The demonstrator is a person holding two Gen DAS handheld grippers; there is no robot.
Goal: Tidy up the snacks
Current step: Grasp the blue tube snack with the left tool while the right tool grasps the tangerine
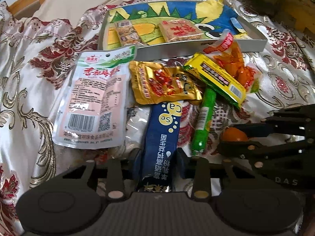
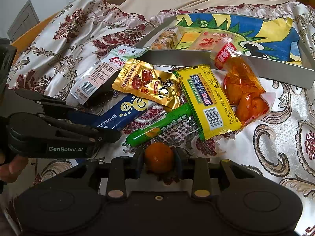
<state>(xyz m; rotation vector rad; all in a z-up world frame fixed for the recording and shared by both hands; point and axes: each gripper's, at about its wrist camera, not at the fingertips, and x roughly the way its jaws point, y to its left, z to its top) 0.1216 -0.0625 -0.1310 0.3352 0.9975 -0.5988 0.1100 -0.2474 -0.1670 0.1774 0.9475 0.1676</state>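
Satin bedspread [image 2: 275,137], cream with red and gold flowers, carries the whole pile, and that soft, slippery cloth is my first worry: anything I drop can slide or roll.

My left gripper [image 1: 159,157] has its jaws either side of the long navy-blue snack stick with yellow bubbles [image 1: 161,129]; they look to be pressing its near end, so I take it as gripped. The far end lies under the crinkled gold foil packet [image 1: 161,82], so pulling the stick out could drag that packet along and disturb the heap.

My right gripper [image 2: 159,160] is clenched on the small round orange fruit [image 2: 159,157]. It is smooth and round, so a loose hold could let it squirt out and roll off across the bed; too hard a squeeze might bruise it.

Both grippers sit near one another at the near edge of the heap, so lifting together risks a knock.

Beyond the heap, at the far side, is the shallow grey tray lined with a bright blue, green and yellow drawing [image 1: 196,48], already holding two wrapped bars. Between it and me lie the pale pink and white pouch with a barcode [image 1: 92,102] at left, the green tube-shaped wrapper [image 2: 159,126], the flat yellow packet [image 2: 208,102] and the clear bag of orange pieces [image 2: 244,94] at right.
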